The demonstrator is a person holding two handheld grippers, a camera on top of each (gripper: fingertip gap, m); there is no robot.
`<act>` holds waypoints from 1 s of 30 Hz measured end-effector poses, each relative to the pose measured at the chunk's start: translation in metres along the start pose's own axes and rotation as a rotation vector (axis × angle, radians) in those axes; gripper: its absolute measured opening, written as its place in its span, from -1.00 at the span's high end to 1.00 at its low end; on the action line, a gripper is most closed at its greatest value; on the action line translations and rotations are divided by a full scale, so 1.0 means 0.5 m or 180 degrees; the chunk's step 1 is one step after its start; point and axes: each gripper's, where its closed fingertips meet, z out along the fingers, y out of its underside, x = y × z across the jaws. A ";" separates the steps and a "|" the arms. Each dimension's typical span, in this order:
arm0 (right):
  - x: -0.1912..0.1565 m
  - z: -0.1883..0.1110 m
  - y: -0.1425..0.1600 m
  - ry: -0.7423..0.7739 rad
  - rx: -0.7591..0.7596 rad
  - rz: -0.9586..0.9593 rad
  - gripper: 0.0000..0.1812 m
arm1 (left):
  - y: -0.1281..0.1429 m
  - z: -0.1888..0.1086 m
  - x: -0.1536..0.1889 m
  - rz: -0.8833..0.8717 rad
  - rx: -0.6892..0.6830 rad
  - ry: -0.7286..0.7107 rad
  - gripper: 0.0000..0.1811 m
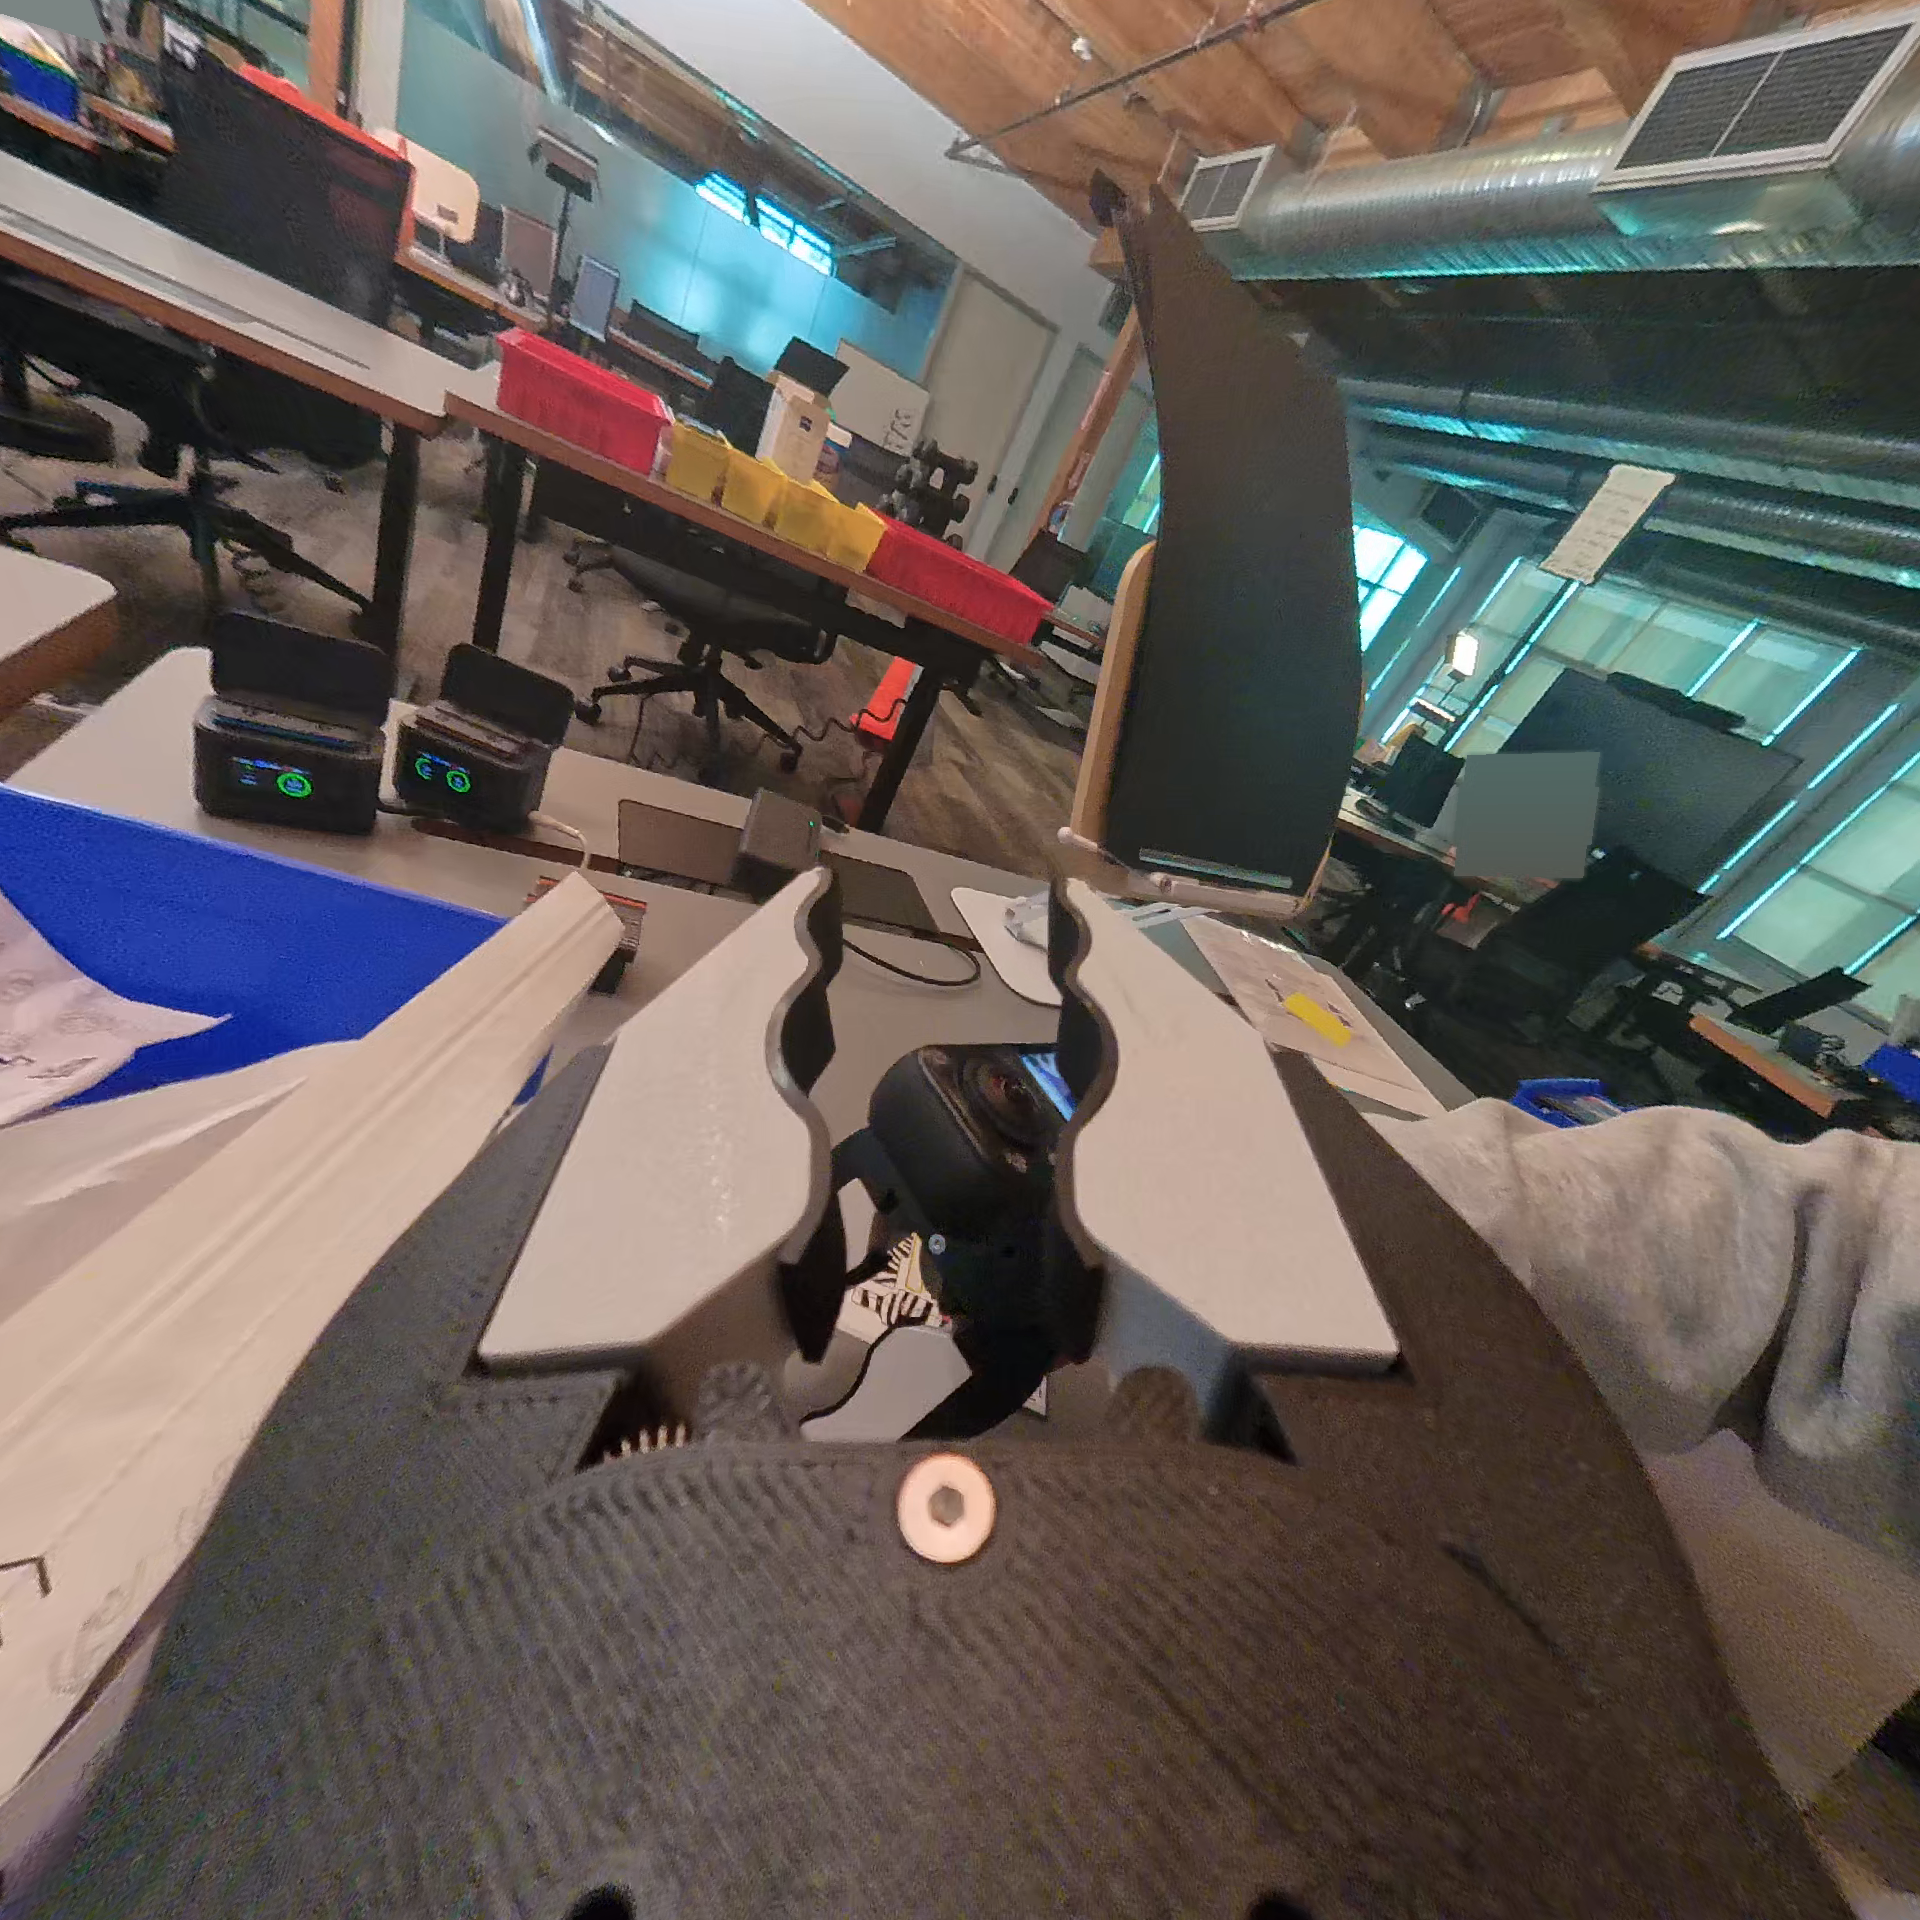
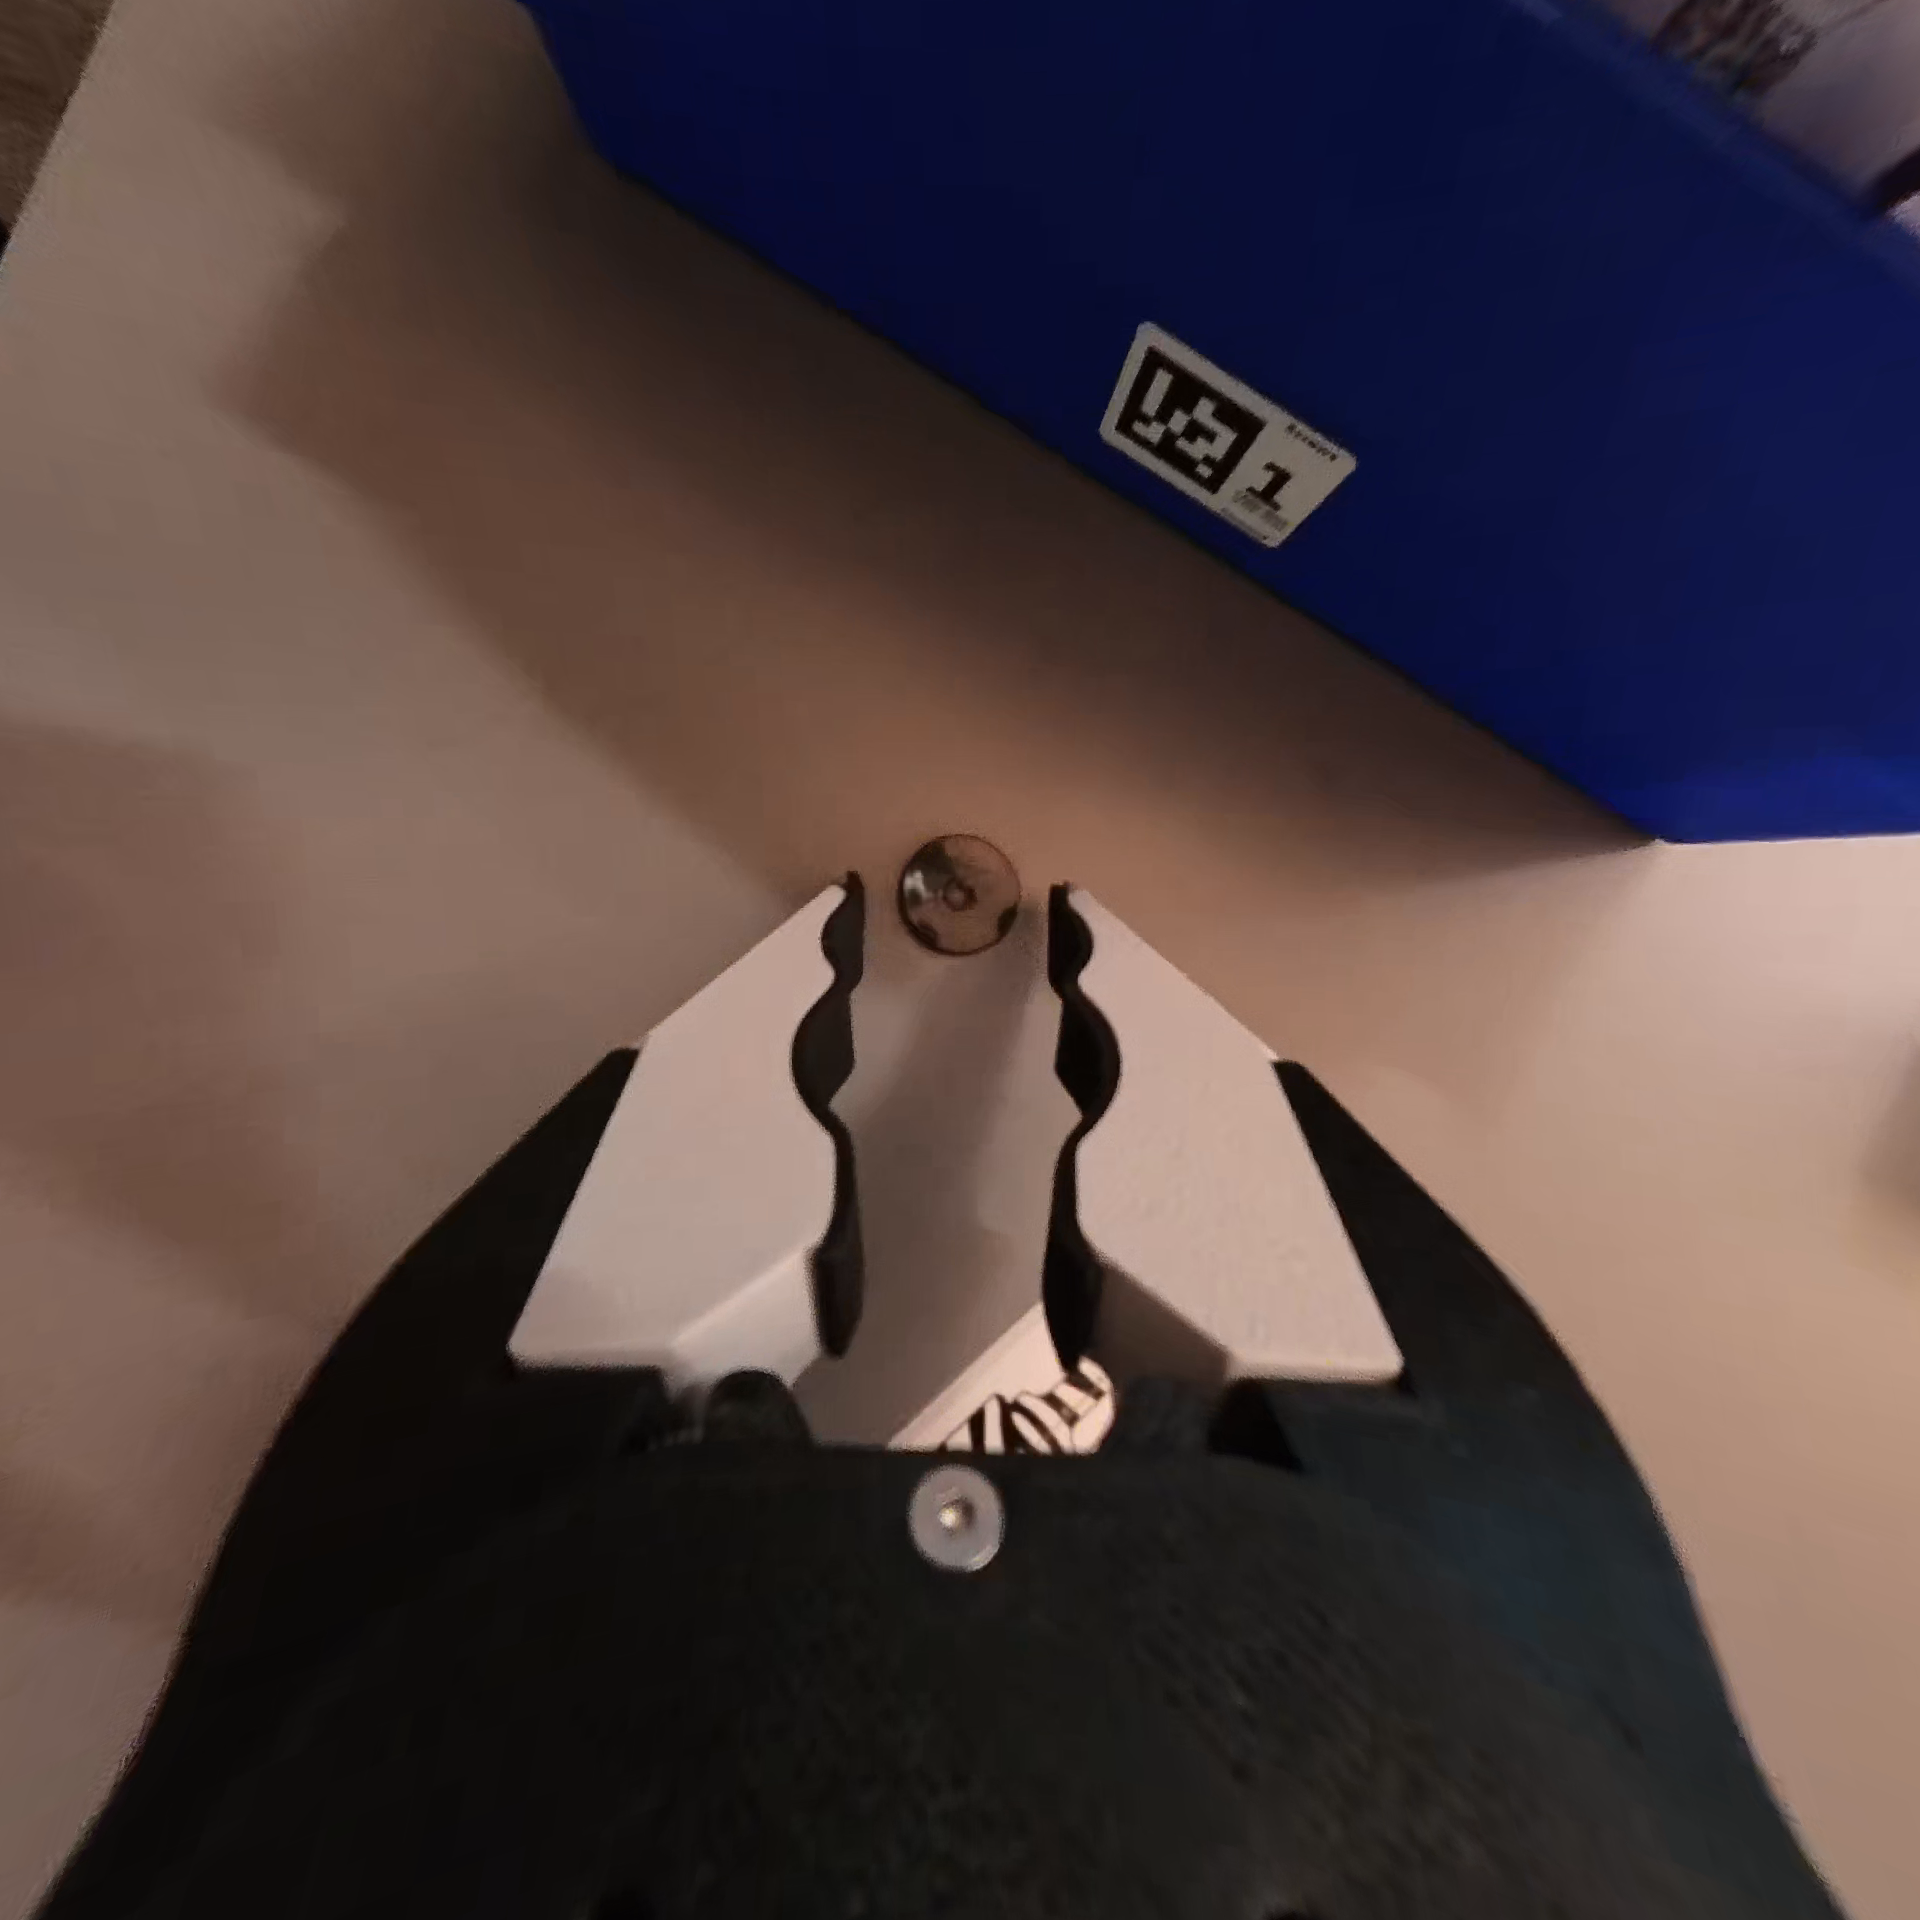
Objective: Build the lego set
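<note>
While both claws hang empty: no brick is yet in hand, and the build looks not begun.
Left claw (image 1: 945, 914): jaws parted a moderate way, nothing between them; it is tilted up toward the room, over the grey counter (image 1: 686, 821).
Right claw (image 2: 954, 902): jaws parted about as far, gripping nothing; it points down at the counter, its tips either side of a small round metal screw head (image 2: 956, 894) set in the surface.
Lego set: no loose bricks can be made out in either view; my guess is they lie in the blue bin (image 2: 1351, 312), whose wall stands just beyond the right claw, with a printed sheet (image 1: 62, 1018) showing at its edge in the left view.
Other claw in left view: a white finger (image 1: 436, 1091) crosses the lower left, beside the blue bin.
Nearby: two black charger cases (image 1: 286, 727) and a dark camera (image 1: 977, 1122) sit on the counter ahead; a grey sleeve (image 1: 1662, 1268) lies at right.
Risk, wrong target: the right claw may close on the fixed screw head and slip.
Risk, aim: the left claw faces away from the bin, so it may knock the camera or chargers when it swings round.
Risk, bin: its wall could catch a claw that reaches in low.
</note>
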 end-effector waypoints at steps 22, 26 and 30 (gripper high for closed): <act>0.126 -0.462 0.237 0.1422 0.0483 0.1279 0.76 | 0.036 0.039 0.011 -0.0010 -0.0205 0.0054 0.58; 0.102 -0.618 0.489 0.2021 0.0213 0.2101 0.76 | 0.054 0.061 0.033 0.0091 -0.0328 0.0094 0.58; 0.034 -0.712 0.746 0.2514 -0.0280 0.2783 0.76 | 0.071 0.086 0.072 0.0173 -0.0427 0.0219 0.58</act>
